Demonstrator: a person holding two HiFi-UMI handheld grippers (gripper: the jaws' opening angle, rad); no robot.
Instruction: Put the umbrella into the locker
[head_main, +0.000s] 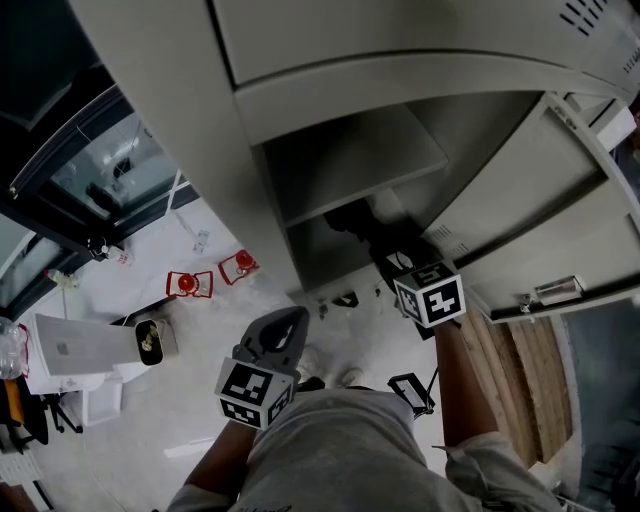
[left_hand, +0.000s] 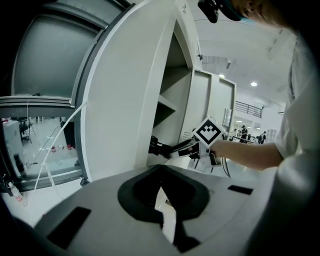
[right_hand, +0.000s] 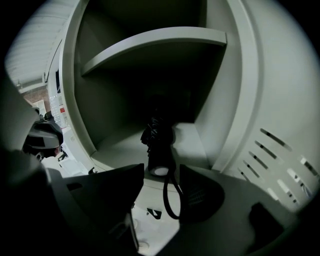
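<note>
A black folding umbrella (right_hand: 159, 142) is seen lying in the lower compartment of the pale grey metal locker (right_hand: 235, 100), on the compartment floor beneath the shelf (right_hand: 150, 40). It is collapsed and bundled, with its dark fabric creased into loose folds. Its round butt end, where a pale disc shows, is turned outward toward the opening. A thin black wrist strap (right_hand: 169, 200) is hung from that end in a loop past the compartment's front edge. The right gripper (right_hand: 161, 167) is held at the opening with its jaws spread. The butt end is framed between them with a gap on each side, and nothing is clasped. The left gripper (left_hand: 161, 171) is held well back from the locker, its jaws brought together at the tips and empty. The louvred door (head_main: 540, 230) is seen open at the right.
</note>
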